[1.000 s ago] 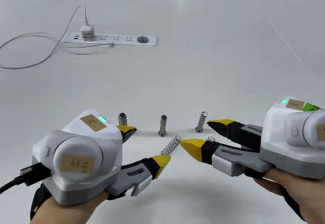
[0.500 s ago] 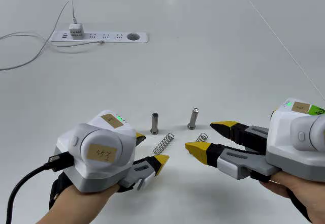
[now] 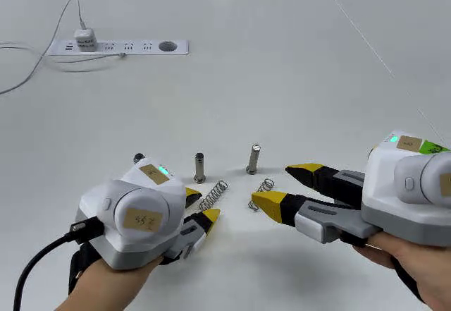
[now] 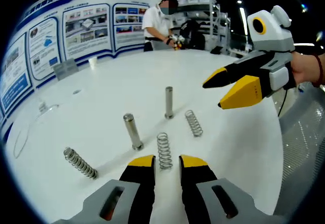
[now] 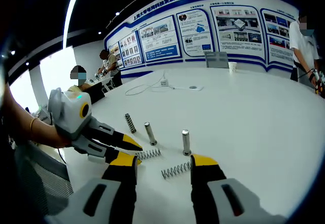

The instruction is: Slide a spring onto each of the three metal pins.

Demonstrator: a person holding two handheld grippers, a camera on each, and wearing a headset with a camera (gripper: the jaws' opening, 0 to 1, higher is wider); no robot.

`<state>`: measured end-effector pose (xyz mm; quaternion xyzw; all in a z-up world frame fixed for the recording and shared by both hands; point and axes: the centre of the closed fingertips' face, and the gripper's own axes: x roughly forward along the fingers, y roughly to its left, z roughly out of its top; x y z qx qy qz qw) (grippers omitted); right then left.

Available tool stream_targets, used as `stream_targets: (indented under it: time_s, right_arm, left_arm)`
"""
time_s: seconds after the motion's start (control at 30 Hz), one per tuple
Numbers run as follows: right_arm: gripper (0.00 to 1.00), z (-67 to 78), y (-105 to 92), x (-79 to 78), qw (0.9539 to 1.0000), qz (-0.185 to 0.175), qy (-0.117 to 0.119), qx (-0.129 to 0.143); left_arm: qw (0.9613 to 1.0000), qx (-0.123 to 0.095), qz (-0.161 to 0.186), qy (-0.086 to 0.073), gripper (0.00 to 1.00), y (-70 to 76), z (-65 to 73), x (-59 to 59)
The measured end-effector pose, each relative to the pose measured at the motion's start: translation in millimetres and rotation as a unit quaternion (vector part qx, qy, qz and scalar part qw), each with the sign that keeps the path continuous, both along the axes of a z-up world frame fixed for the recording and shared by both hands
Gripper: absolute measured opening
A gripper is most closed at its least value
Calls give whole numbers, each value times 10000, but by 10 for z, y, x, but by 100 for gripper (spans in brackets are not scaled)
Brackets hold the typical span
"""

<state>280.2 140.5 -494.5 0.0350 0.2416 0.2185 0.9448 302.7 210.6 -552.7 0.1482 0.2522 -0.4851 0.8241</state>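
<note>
Left gripper (image 3: 201,207) and right gripper (image 3: 272,184), jaws apart, empty, each face a loose steel coil spring (image 3: 213,195), lower centre.
A closing tip could flick its spring away.

Left gripper (image 3: 201,207), fingers slightly apart, tips just beside one spring (image 3: 213,195) lying flat. Right gripper (image 3: 272,184) spread wide, second spring (image 3: 261,193) near its lower tip. Behind them, left pin (image 3: 200,168) and right pin (image 3: 254,159) upright, bare. Power strip (image 3: 116,46) far back on white table (image 3: 317,78).

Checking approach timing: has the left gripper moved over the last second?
Yes. In the head view, the left gripper moved right, toward the middle pin.
</note>
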Motion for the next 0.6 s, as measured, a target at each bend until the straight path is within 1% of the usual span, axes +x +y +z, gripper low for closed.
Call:
stream_targets:
  time_s: [0.2, 0.43, 0.6]
  right_arm:
    - [43, 2, 10, 2, 10000, -26, -7, 16]
    - [41, -17, 28, 11, 10000, -55, -17, -26]
    - [41, -35, 47, 13, 10000, -79, 9, -27]
  left_arm:
    - [10000, 44, 41, 0, 18, -4, -24, 32]
    - [9998, 169, 42, -1, 16, 4, -83, 43]
    - [9999, 148, 51, -9, 13, -7, -81, 43]
